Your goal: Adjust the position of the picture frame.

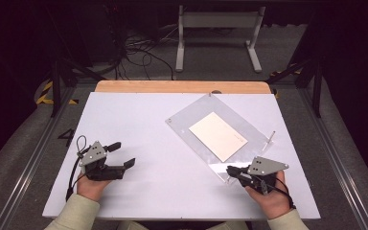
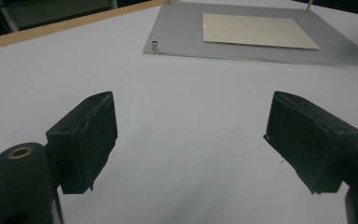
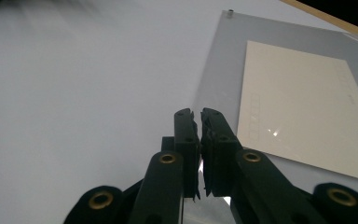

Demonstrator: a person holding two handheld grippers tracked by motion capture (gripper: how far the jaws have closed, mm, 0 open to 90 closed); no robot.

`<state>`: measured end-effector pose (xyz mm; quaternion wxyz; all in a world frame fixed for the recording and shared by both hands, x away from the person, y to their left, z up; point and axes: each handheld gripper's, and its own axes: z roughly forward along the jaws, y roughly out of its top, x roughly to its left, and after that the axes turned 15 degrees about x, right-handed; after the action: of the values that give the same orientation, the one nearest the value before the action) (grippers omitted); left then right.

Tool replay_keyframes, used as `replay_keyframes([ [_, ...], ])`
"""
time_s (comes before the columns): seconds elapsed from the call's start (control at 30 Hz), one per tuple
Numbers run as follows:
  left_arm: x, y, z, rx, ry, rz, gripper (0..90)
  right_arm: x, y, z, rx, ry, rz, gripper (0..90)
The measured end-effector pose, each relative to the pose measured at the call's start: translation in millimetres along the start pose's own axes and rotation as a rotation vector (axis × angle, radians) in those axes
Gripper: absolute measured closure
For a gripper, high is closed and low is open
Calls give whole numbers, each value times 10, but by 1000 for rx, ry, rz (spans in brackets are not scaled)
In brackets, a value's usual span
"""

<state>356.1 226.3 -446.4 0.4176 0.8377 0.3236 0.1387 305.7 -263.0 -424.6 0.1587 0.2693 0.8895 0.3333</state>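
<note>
A clear acrylic plate [image 1: 187,122] lies at an angle on the white table [image 1: 139,124], with a cream card [image 1: 218,135] under or on it. My right gripper [image 1: 230,170] is at the plate's near corner. In the right gripper view its jaws [image 3: 198,114] are pressed together with the plate's thin edge [image 3: 223,60] running between them, the card [image 3: 303,102] just to the right. My left gripper [image 1: 123,154] rests at the left of the table, jaws wide apart [image 2: 191,112] over bare table, with the plate [image 2: 177,32] and card [image 2: 258,30] far ahead of it.
Small metal pegs stand at the plate's corners, one [image 2: 154,45] at its left corner. A thin metal pin [image 1: 271,137] lies beside the plate's right edge. A wooden strip [image 1: 182,86] borders the table's far edge. Beyond it are a white stand [image 1: 218,28] and floor cables.
</note>
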Motion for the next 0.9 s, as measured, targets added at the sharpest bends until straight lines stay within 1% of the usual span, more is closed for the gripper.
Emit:
replay_keyframes([
  [0.1,-41,90,19,18,-1,19,166,-53,-65,-84,14,-33,28,844],
  [0.13,-58,128,28,30,-5,20,166,-86,-109,-133,21,-54,48,844],
  [0.17,-75,169,39,46,-9,24,166,-86,-109,-133,21,-54,48,844],
  [0.27,-121,305,90,90,-21,46,173,-117,-183,-192,23,-75,80,844],
  [0.3,-138,371,122,107,-31,61,178,-123,-197,-199,21,-79,83,845],
  [0.37,-163,472,176,129,-39,75,189,-129,-241,-207,13,-75,98,845],
  [0.4,-173,531,212,140,-47,81,189,-129,-241,-207,13,-75,98,845],
  [0.47,-171,650,298,138,-69,86,211,-132,-247,-204,9,-73,101,844],
  [0.53,-157,730,372,147,-70,87,232,-129,-249,-201,6,-74,97,844],
  [0.6,-132,806,443,150,-80,84,259,-129,-259,-200,-2,-73,100,843],
  [0.67,-116,868,494,139,-83,82,270,-129,-263,-200,-4,-73,101,844],
  [0.7,-112,902,517,140,-91,74,281,-128,-265,-199,-7,-74,101,844],
  [0.77,-108,971,560,140,-88,77,292,-122,-270,-200,-10,-77,101,844],
  [0.8,-105,999,584,124,-81,81,313,-115,-279,-205,-13,-77,101,845],
  [0.83,-105,1032,610,129,-94,81,313,-115,-279,-205,-13,-77,101,845],
  [0.9,-116,1097,678,137,-86,91,318,-100,-287,-220,-10,-73,99,846],
])
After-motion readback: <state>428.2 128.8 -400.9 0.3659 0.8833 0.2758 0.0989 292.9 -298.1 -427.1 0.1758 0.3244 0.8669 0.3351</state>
